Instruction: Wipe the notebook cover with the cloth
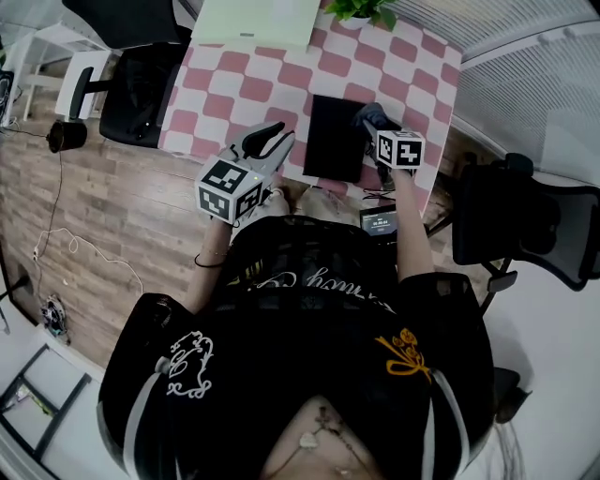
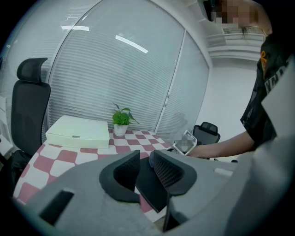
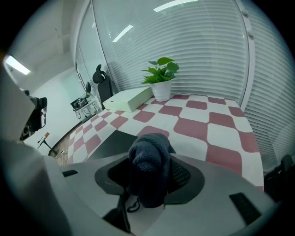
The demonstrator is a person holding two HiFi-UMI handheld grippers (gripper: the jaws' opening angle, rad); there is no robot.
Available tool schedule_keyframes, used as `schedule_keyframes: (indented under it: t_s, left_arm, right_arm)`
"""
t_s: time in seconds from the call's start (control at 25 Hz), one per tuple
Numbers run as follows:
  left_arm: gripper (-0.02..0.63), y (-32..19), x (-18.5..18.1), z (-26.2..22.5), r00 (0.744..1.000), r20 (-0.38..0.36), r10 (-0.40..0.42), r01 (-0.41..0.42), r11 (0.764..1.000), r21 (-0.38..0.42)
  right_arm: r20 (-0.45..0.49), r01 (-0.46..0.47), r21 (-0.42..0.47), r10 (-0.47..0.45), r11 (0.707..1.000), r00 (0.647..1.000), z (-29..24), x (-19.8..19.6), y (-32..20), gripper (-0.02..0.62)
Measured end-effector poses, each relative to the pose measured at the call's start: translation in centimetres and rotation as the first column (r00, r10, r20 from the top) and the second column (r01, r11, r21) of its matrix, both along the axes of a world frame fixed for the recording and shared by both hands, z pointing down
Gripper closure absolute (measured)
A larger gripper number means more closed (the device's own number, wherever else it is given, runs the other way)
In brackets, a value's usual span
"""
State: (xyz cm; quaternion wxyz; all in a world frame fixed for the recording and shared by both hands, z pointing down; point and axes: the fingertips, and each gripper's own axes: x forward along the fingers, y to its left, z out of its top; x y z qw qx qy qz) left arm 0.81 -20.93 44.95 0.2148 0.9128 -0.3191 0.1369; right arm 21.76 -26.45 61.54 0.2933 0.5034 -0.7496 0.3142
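Note:
A black notebook (image 1: 333,141) lies flat near the front edge of the pink-and-white checked table (image 1: 234,89). My right gripper (image 1: 372,122) is shut on a bunched dark blue cloth (image 3: 150,159), which hangs over the notebook's right edge (image 3: 108,143). The cloth (image 1: 371,114) shows just beyond the marker cube. My left gripper (image 1: 278,141) hovers at the notebook's left side, above the table's front edge. Its jaws (image 2: 147,154) stand open by a narrow gap with nothing between them. The notebook (image 2: 150,184) shows through and below that gap.
A white flat box (image 1: 255,21) and a potted plant (image 1: 361,9) stand at the table's far side. Black office chairs sit to the left (image 1: 141,75) and right (image 1: 525,216). A small dark device with a display (image 1: 380,222) lies below the table edge.

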Motion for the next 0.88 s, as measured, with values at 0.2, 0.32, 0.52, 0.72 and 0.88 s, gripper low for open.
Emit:
schedule_keyframes:
  t_s: [0.2,0.32,0.52,0.72,0.88]
  left_arm:
    - [0.514,0.2,0.0,0.1,1.0,0.003,0.017,-0.017,1.0,-0.002]
    - [0.514,0.3,-0.5,0.3,1.0,0.007,0.012,-0.012,1.0,-0.006]
    - [0.514,0.5,-1.3,0.4,1.0,0.006,0.003,-0.003,1.0,-0.007]
    - [0.514,0.7,-1.9,0.2,1.0,0.003,-0.009,0.009,1.0,-0.001]
    - [0.514,1.0,-2.7,0.2,1.0,0.003,-0.024,0.024,1.0,-0.001]
  right_arm:
    - [-0.008,-0.041,0.01,0.041,0.999,0.999,-1.2,0.9,0.8,0.425]
    - [0.002,-0.021,0.05,0.021,0.999,1.0,-2.7,-0.4,0.8,0.425]
    - [0.0,0.081,0.088,-0.081,0.993,0.997,-3.9,-5.6,0.7,0.426]
    - [0.017,0.206,0.082,-0.208,0.975,0.978,-3.4,-12.0,1.1,0.426]
    - [0.015,0.284,0.063,-0.286,0.957,0.958,-2.2,-15.2,1.6,0.426]
